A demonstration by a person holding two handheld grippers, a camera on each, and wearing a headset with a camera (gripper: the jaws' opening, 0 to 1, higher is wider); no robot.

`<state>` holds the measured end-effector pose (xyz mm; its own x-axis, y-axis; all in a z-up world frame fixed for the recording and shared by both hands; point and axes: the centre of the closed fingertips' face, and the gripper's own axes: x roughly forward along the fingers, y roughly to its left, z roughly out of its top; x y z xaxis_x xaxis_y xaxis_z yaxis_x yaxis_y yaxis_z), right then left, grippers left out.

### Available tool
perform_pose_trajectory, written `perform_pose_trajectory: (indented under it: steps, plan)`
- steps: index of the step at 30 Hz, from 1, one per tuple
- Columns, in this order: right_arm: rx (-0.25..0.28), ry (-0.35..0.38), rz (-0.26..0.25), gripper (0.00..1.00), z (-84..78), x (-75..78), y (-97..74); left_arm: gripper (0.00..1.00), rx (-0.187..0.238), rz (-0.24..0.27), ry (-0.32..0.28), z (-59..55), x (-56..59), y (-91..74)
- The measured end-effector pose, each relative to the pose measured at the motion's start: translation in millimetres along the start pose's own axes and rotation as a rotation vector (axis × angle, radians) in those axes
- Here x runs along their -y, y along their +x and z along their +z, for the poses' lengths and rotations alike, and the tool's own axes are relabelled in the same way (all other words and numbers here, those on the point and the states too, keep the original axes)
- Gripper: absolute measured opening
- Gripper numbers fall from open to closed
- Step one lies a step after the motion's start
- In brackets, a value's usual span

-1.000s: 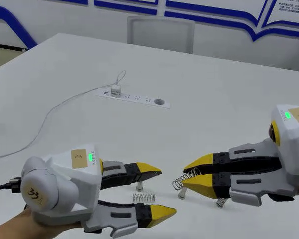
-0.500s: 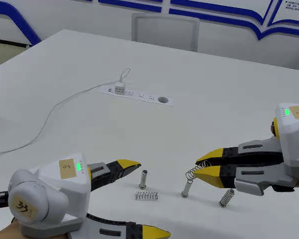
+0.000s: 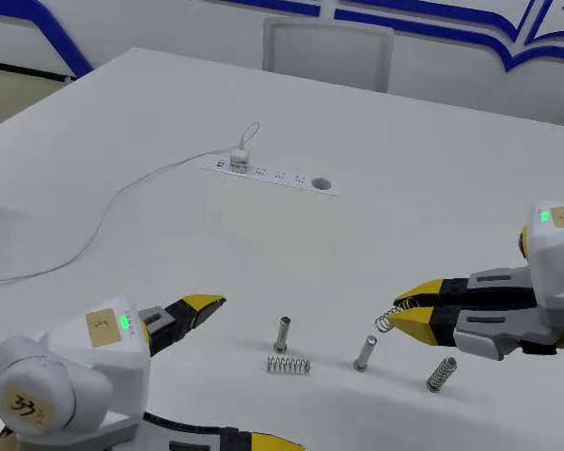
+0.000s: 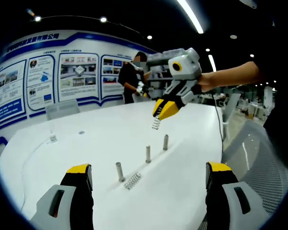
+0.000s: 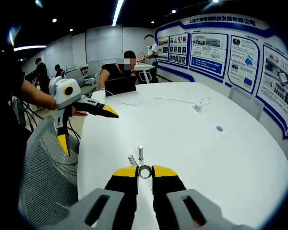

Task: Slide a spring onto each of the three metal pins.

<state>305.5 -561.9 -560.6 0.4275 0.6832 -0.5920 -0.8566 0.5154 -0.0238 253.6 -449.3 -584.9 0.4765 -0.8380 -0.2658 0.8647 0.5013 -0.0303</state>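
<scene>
White bench (image 3: 169,235): one pin (image 3: 441,374) wears its spring, two bare pins (image 3: 282,334) wait. Right gripper (image 3: 401,313) fingers pinch a spring (image 3: 387,318); left gripper (image 4: 149,172) fingers gape empty.

Left gripper (image 4: 149,170): jaws wide apart, held low
Right gripper (image 3: 406,316): jaws pinched on a spring (image 3: 387,318), tips pointing left

Three pins (image 3: 282,334), three springs (image 3: 289,365)

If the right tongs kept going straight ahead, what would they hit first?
The right tongs would most likely meet the bare metal pin just past the spring they grip; a loose spring lies beside it. Depth is unclear, so they might pass above it.
</scene>
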Motion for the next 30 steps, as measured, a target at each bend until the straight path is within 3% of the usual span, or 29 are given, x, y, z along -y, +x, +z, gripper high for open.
perform_pose_trajectory:
  steps: [5, 14, 26, 30]
  plan:
    - [-0.052, -0.002, -0.026, 0.11, -12.4, 10.6, 9.5, 1.00, -0.017, 0.027, -0.025, -11.0, -1.9, -1.6]
    - [-0.085, 0.028, -0.042, 0.11, -23.5, 16.9, 20.0, 1.00, -0.011, 0.086, -0.063, -15.7, -17.6, -6.6]
    - [-0.113, 0.043, -0.042, 0.11, -33.7, 21.7, 23.3, 1.00, -0.012, 0.094, -0.066, -15.3, -19.1, -5.5]
    - [-0.117, 0.060, -0.041, 0.11, -35.9, 24.1, 27.4, 1.00, -0.031, 0.095, -0.061, -20.0, -20.1, -6.1]
